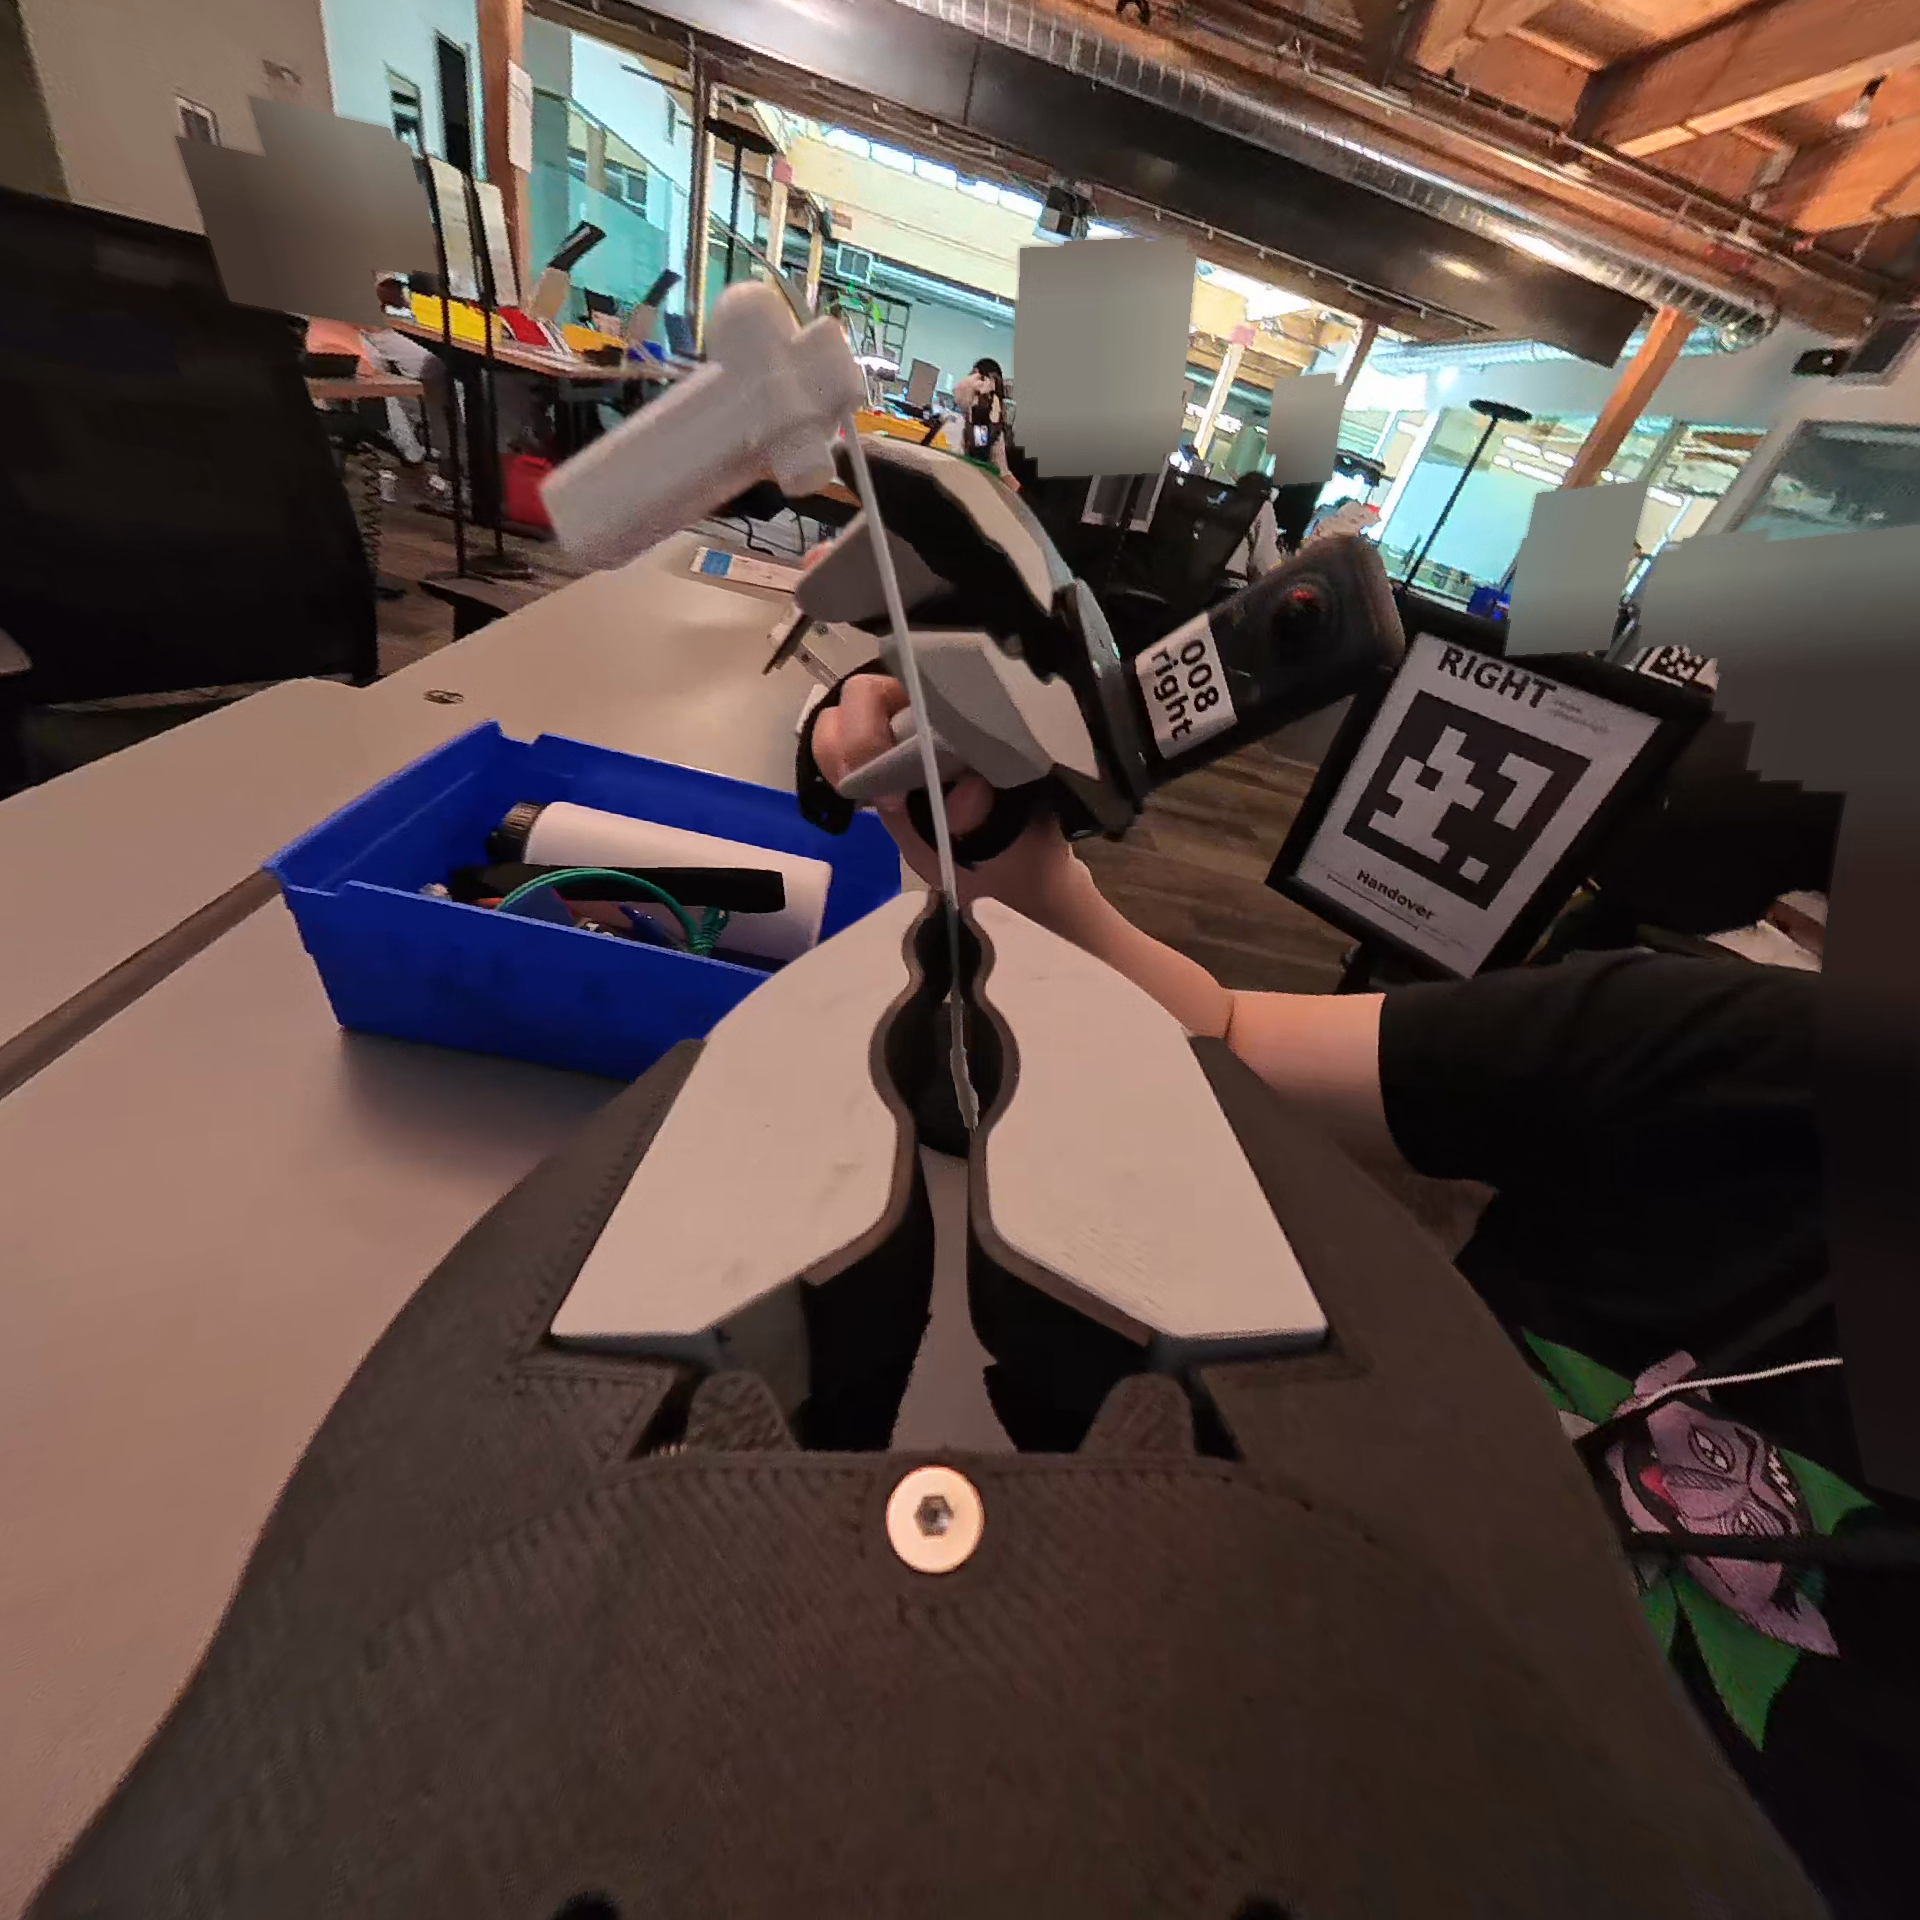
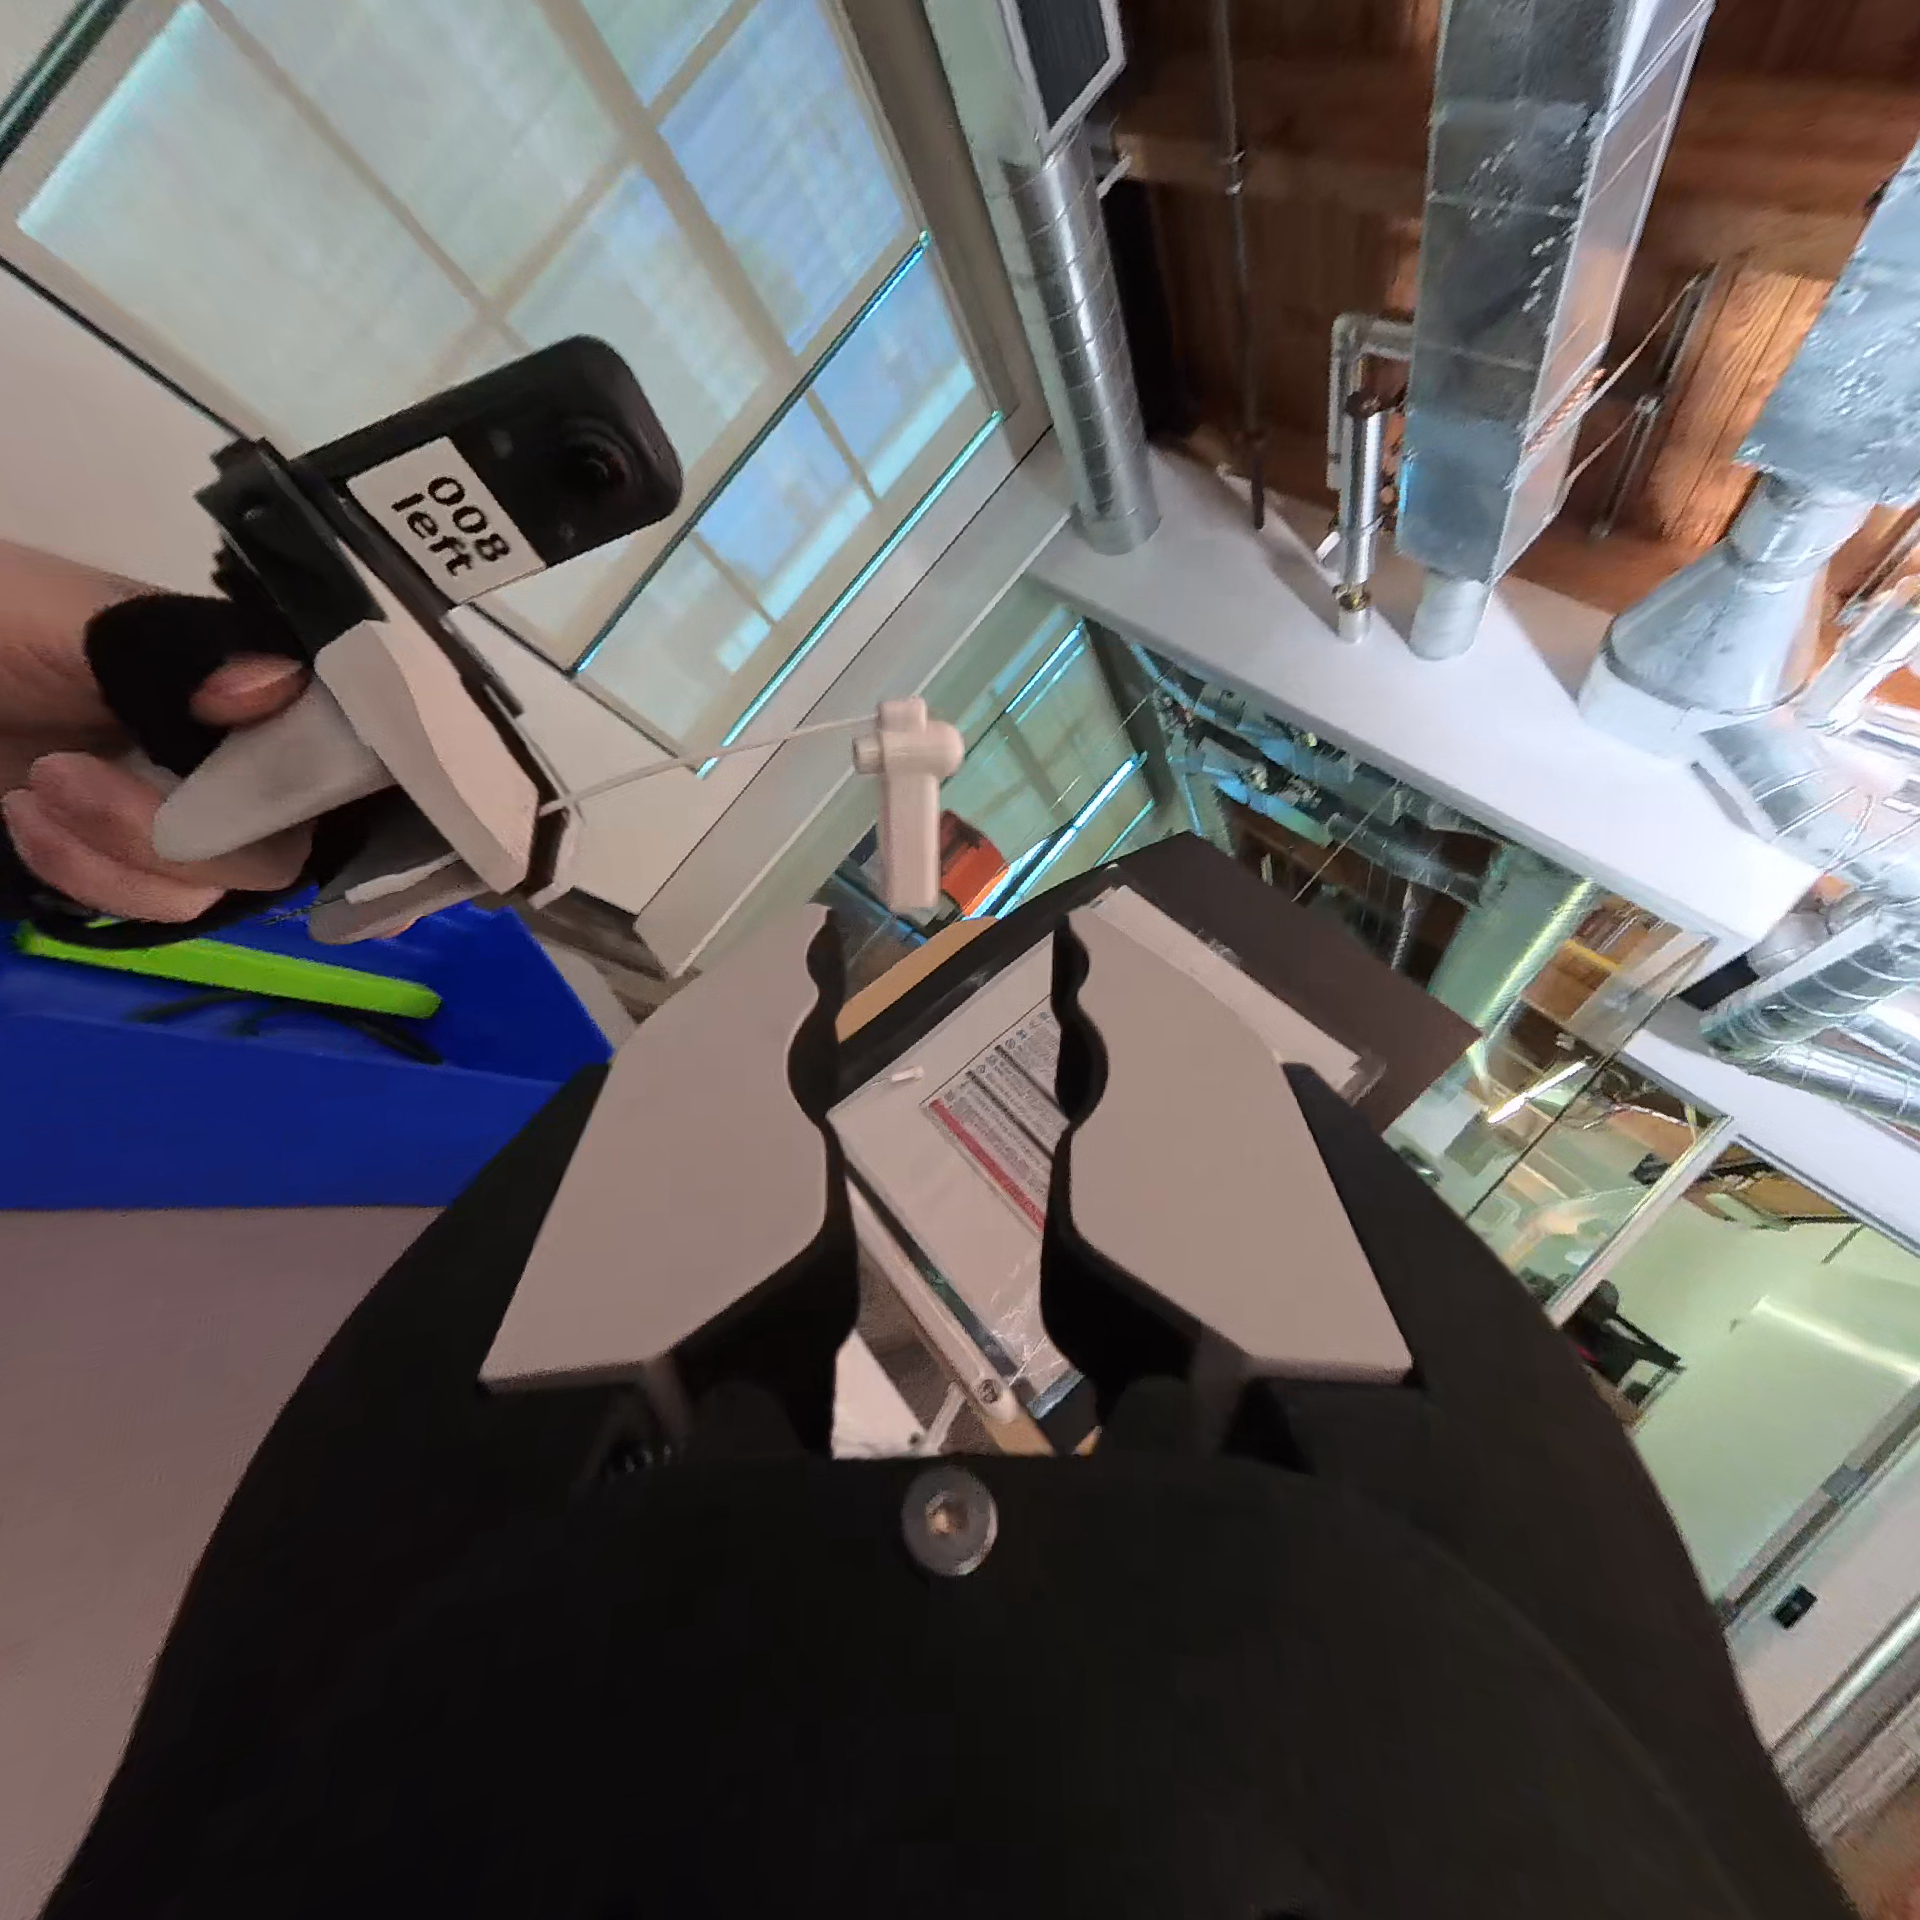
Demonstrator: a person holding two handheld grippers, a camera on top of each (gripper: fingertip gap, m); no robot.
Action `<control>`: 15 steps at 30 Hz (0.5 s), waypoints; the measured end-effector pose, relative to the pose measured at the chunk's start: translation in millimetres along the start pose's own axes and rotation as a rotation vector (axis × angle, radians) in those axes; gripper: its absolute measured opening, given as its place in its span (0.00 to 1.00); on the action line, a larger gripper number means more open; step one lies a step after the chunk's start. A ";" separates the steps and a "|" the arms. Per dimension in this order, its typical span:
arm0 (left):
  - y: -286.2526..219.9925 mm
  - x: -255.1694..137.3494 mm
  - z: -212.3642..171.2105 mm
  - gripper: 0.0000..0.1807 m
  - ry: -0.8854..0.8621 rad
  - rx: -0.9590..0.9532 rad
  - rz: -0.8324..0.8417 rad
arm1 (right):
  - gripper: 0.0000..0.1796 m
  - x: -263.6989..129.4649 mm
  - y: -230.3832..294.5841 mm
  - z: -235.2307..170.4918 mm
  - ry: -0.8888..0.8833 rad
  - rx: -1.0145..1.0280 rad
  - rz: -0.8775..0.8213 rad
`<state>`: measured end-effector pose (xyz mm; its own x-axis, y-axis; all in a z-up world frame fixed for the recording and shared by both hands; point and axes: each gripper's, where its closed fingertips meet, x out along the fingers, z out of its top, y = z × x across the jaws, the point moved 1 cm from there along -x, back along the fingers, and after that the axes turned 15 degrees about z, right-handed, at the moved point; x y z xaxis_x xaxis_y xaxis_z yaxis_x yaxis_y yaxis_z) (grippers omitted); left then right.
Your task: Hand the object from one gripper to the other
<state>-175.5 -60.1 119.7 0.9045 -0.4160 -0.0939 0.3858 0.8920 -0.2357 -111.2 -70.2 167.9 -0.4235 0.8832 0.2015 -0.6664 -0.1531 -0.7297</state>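
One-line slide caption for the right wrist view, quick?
Open right gripper faces the white tag, dangling by its cord from the shut left gripper.

In the left wrist view the left gripper sits at centre with the object's cord running from between its fingers toward 12 o'clock, up to the object's body at 11 o'clock. The right gripper is beyond it at 12 to 1 o'clock, behind the cord, with a framed sign at 2 o'clock. A bin rests on the table at 10 o'clock, holding several items
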 end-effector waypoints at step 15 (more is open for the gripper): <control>-34.7 9.8 -8.6 0.00 0.052 0.043 -0.078 | 0.05 1.1 16.1 -3.4 0.010 0.148 0.203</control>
<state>-181.5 -96.7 118.6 0.8613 -0.4920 -0.1268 0.4630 0.8628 -0.2030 -120.4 -70.2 154.2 -0.5524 0.8319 0.0535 -0.6512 -0.3905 -0.6508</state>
